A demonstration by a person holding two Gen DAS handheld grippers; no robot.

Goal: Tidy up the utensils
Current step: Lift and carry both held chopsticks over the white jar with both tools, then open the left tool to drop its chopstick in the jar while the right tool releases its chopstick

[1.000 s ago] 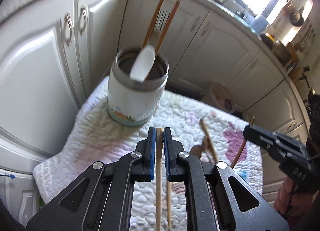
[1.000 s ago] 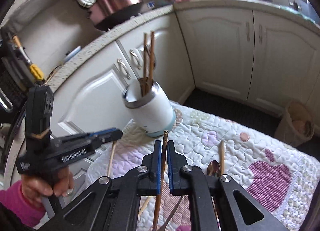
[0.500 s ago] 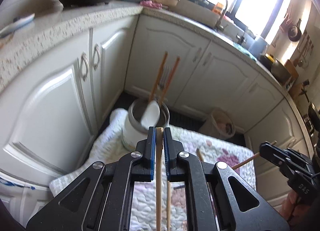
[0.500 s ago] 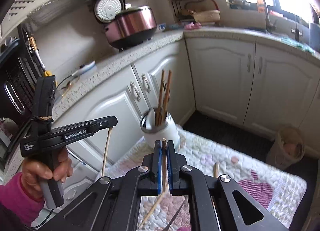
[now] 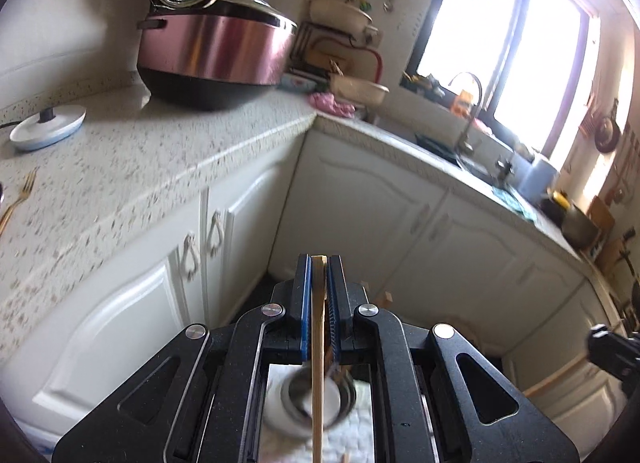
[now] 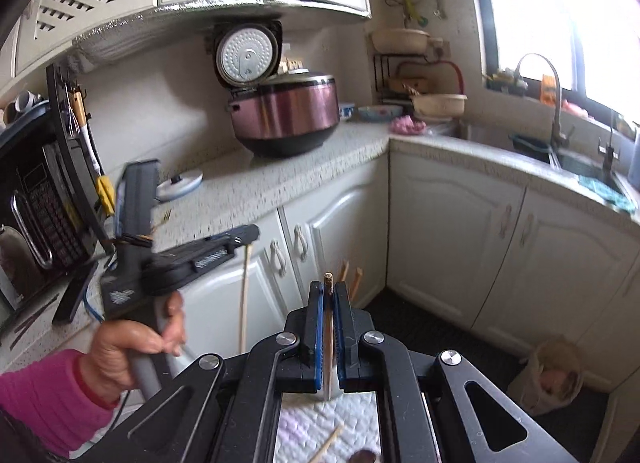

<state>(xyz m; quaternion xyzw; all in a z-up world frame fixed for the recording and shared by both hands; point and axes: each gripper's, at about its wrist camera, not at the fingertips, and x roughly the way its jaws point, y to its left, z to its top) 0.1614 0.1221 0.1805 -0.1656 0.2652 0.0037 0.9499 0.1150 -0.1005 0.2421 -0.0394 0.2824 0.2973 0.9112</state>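
Two hand-held grippers are hovering above a quilted mat (image 6: 320,423) in a kitchen corner, each carrying one chopstick. The left gripper (image 5: 319,263) is pinching a pale wooden chopstick (image 5: 318,363) between its closed blue-lined jaws; the stick is hanging nearly straight down, its lower part passing in front of the open mouth of a white utensil holder (image 5: 340,403) standing on the mat directly below. Holding the stick upright over the opening looks like preparation for lowering it in. The right gripper (image 6: 329,287) is likewise clamping a darker chopstick (image 6: 328,343), its blunt tip poking just above the closed jaws and its shaft pointing down toward the mat. Seen from the right wrist view, the person's left hand (image 6: 136,343), in a pink sleeve, is gripping the left tool's handle. The tops of two chopsticks already in the holder (image 6: 350,277) are showing just beside the right jaws. A loose chopstick (image 6: 330,443) and what appears to be a spoon bowl are lying on the mat, probably waiting their turn. Behind, an open pink rice cooker (image 6: 286,119) is sitting on the speckled counter (image 5: 160,167).
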